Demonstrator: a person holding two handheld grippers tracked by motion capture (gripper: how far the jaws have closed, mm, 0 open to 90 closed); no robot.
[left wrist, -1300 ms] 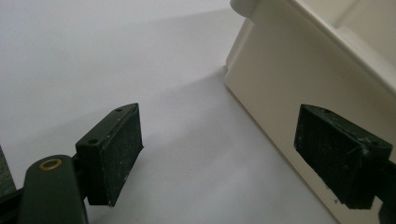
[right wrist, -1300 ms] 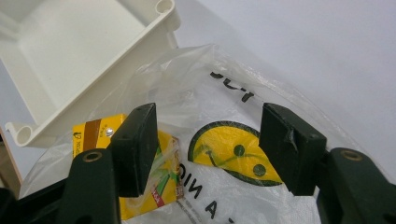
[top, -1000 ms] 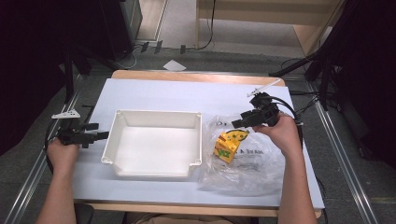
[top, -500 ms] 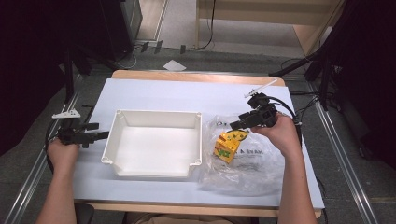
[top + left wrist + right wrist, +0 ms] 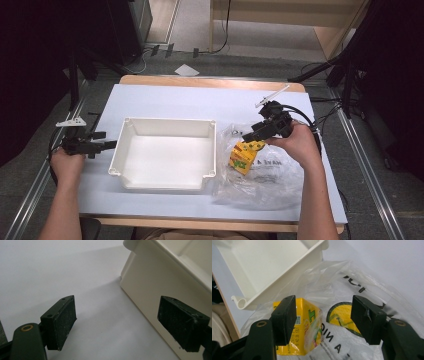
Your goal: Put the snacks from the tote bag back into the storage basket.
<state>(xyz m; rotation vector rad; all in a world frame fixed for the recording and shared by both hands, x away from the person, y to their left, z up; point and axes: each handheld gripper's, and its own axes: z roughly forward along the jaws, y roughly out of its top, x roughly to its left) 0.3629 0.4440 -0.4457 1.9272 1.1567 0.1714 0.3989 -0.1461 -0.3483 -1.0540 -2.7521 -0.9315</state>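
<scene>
The right gripper is wide open above the yellow box, holding nothing. The box sits inside the clear plastic bag, just beside the white tray. The left gripper is open too, next to the tray's wall. The bag is thin, crinkly and slippery, so the jaws might pinch only plastic and the hard, square box could slip out.

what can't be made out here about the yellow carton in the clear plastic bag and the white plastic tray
- Yellow carton: its print is unreadable in the right gripper view, veiled by the clear plastic bag and partly behind one finger; too small in the high view.
- Bag lettering: cut off by the right gripper.
- White plastic tray: inside cut off by the left gripper view's edge.
</scene>
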